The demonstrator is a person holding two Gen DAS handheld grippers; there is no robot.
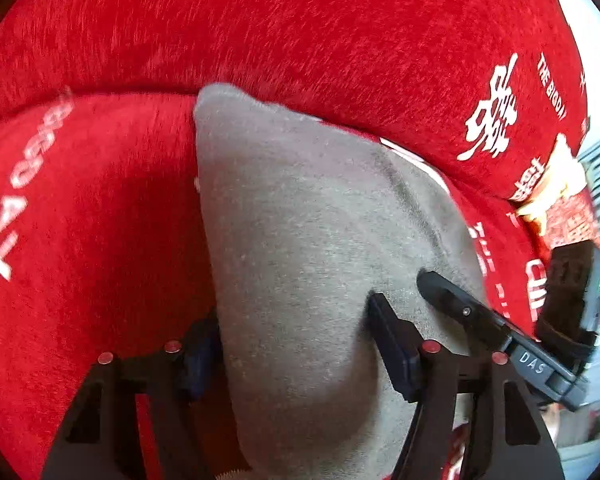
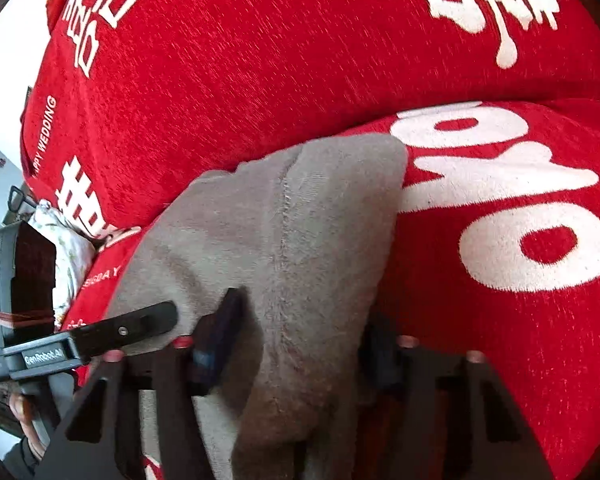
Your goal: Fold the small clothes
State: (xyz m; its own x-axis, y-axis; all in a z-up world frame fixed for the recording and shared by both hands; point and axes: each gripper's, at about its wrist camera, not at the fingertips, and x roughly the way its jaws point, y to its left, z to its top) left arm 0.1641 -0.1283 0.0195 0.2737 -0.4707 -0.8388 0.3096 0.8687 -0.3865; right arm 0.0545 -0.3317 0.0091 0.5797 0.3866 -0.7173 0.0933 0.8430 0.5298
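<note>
A small grey fleece garment (image 1: 300, 208) lies on a red seat cushion (image 1: 80, 220), its far end against the backrest. In the left wrist view my left gripper (image 1: 296, 332) is shut on the near part of the garment. Cloth bulges up between its pads and the right pad dents the fabric. In the right wrist view my right gripper (image 2: 304, 328) pinches a bunched ridge of the same garment (image 2: 292, 208), which has a seam down its middle. Each gripper shows in the other's view: a right gripper finger (image 1: 452, 300) and a left gripper finger (image 2: 140, 328) rest on the cloth close by.
A red plush cover with white lettering wraps the backrest (image 1: 260, 32) and the seat (image 2: 500, 240). A white floral cloth (image 2: 60, 248) lies at the left end. A red and gold patterned item (image 1: 556, 200) sits at the right end. A person's hand (image 2: 20, 404) holds the left gripper.
</note>
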